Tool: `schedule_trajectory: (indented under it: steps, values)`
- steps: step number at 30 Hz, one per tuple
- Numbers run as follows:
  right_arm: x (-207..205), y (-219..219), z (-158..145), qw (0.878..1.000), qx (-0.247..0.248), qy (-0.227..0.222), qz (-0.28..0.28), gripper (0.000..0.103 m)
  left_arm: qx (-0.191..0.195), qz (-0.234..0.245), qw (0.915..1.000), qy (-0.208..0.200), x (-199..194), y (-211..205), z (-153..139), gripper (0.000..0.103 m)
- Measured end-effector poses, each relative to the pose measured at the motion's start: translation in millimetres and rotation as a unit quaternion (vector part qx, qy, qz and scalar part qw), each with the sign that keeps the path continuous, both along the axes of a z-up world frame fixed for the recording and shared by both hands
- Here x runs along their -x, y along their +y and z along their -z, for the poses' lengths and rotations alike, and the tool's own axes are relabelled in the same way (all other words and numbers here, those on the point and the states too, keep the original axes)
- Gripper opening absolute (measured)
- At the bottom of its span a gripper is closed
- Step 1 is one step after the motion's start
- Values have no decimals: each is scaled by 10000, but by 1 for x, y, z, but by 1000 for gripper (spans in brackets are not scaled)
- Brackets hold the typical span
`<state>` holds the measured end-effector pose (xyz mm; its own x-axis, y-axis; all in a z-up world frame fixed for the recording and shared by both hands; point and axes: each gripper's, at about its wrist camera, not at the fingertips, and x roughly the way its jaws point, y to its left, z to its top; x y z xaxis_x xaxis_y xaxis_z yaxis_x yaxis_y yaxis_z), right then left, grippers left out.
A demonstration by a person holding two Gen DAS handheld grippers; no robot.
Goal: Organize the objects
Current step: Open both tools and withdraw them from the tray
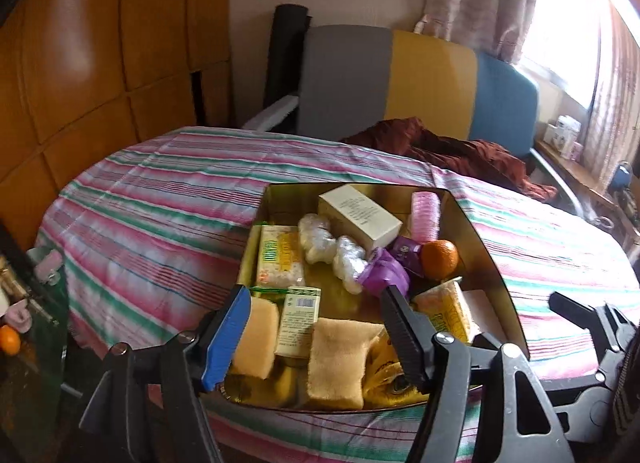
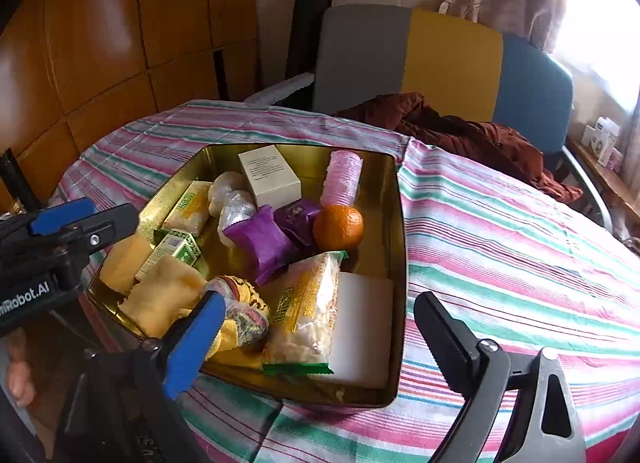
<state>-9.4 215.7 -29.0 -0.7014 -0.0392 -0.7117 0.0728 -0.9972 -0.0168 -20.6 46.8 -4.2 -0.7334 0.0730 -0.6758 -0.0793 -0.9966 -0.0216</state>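
Gold tin on the striped tablecloth holds a mandarin, purple packets, white box, and sponges. Left gripper and right gripper both gape empty.

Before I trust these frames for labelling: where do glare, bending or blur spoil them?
Left wrist view: the window is blown out white at upper right, the striped tablecloth bows from the fisheye, and the gold tin stays readable. Right wrist view: the same window glares, the corners go dark, and the orange looks sharp; the left gripper is slightly soft at the left edge.
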Motion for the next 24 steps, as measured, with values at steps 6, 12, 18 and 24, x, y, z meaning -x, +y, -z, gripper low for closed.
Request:
schedule_trajectory:
  steps: [6, 12, 18, 24]
  values:
    - [-9, 3, -3, 9996, 30, 93, 275, 103, 177, -122, 9998, 56, -12, 2, -4, 69]
    - [-19, 6, -10, 9987, 85, 242, 448, 103, -3, -78, 9999, 121, -22, 3, -5, 69]
    - [-25, 3, -15, 9984, 81, 350, 435, 103, -20, 2, 9998, 205, -25, 6, -6, 67]
    - [-24, 4, -14, 9985, 56, 303, 453, 103, 113, 16, 9997, 193, -24, 7, -3, 67]
